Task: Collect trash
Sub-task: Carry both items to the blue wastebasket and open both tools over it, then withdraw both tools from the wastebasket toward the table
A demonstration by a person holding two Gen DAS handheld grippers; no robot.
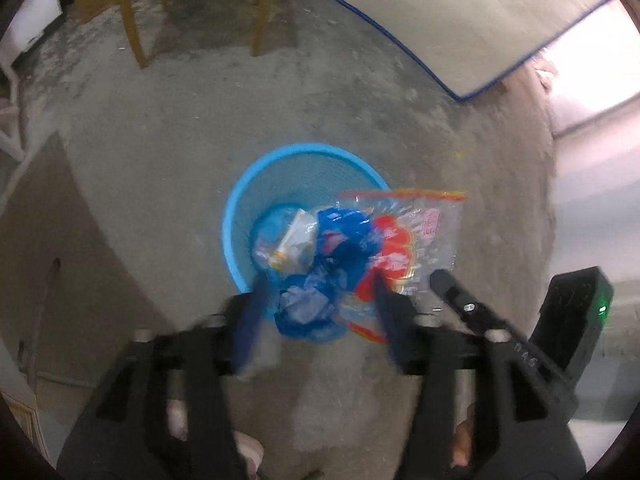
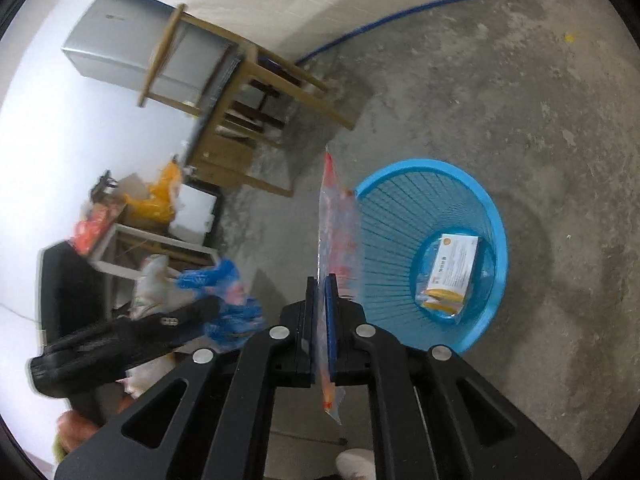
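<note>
Blue crumpled plastic (image 1: pixel 320 276) sits loose between the spread fingers of our left gripper (image 1: pixel 316 300), pads off it, right above the blue mesh bin (image 1: pixel 248 184). Our right gripper (image 2: pixel 320 292), just beside the left one, is pinched on a clear red-printed bag (image 2: pixel 336 220) that sticks up ahead of its tips beside the bin's rim. A small box (image 2: pixel 452 268) already lies at the bottom.
</note>
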